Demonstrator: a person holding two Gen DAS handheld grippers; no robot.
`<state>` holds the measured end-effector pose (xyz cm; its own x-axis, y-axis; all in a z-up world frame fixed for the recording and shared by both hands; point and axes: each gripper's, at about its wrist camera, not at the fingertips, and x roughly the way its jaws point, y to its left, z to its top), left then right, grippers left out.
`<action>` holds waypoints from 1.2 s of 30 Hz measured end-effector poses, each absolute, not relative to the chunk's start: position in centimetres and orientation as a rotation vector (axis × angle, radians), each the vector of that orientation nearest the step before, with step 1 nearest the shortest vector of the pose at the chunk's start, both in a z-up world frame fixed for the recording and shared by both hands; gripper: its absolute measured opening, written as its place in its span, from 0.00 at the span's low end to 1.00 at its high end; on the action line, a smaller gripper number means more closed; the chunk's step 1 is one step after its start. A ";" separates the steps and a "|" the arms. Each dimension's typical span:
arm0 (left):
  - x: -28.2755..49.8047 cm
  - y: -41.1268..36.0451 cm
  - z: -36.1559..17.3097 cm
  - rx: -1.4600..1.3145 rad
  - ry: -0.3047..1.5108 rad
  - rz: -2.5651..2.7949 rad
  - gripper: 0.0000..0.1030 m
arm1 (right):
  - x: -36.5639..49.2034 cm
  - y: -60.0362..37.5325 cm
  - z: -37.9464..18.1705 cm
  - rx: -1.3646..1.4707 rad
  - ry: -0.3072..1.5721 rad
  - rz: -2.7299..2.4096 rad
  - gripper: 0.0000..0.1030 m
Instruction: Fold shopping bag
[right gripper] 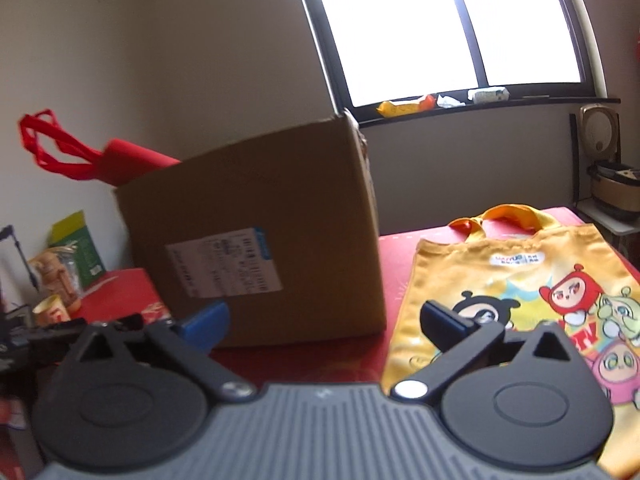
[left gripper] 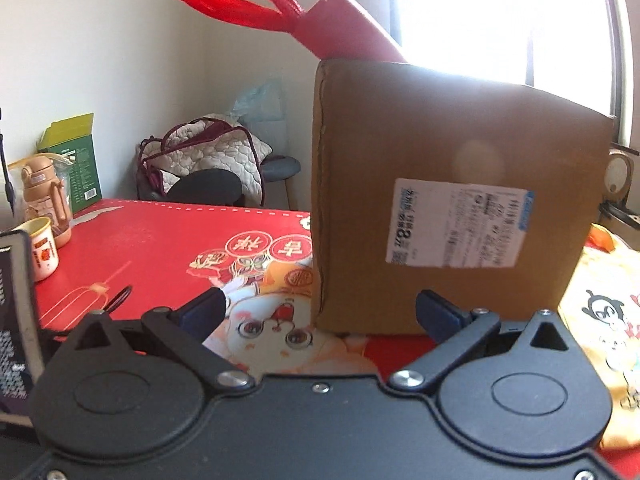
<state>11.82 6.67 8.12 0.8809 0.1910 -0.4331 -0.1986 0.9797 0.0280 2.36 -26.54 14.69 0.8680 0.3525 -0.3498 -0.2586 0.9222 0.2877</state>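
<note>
Black right gripper point(right gripper: 324, 322) level, fingers point(right gripper: 208, 320) apart

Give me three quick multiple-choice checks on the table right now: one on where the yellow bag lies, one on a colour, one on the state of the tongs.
1. Where does the yellow cartoon bag lie relative to the cardboard box in the right wrist view?
A. On top of the box
B. Flat on the table, right of the box
C. Inside the box

2. What colour is the bag with handles sticking up behind the box?
A. Red
B. Green
C. White

3. How do the right tongs stand?
A. Shut on the yellow bag
B. Shut on the box
C. Open, nothing between them

Answers:
1 B: the bag lies spread on the red tabletop beside the box's right edge.
2 A: its loops and body are red against the wall.
3 C: the blue fingers stand wide apart with nothing gripped.
</note>
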 end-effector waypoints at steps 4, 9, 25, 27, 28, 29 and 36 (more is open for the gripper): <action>9.6 6.1 7.9 -0.029 0.483 0.192 1.00 | 1.1 -26.8 15.2 0.247 0.412 0.329 0.99; 6.6 5.5 7.5 -0.043 0.508 0.166 1.00 | -1.2 -27.5 15.2 0.241 0.432 0.330 0.99; 0.2 2.9 4.1 0.033 0.492 0.117 1.00 | -7.5 -29.1 10.7 0.199 0.436 0.272 0.99; -0.2 2.7 3.7 0.044 0.483 0.108 1.00 | -7.9 -29.3 10.3 0.195 0.436 0.271 0.99; -0.5 2.5 3.5 0.050 0.475 0.102 1.00 | -8.3 -29.4 9.9 0.190 0.433 0.275 0.99; -0.7 2.5 3.3 0.050 0.470 0.095 1.00 | -8.5 -29.5 9.6 0.191 0.431 0.287 0.99; -1.1 2.7 1.8 0.038 0.458 0.096 1.00 | -9.5 -29.3 7.6 0.121 0.414 0.303 0.99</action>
<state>-1.14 2.68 1.81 0.8927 0.1006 -0.4393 -0.0835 0.9948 0.0581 -9.53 -29.25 7.64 0.8715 0.3137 -0.3770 -0.2646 0.9480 0.1770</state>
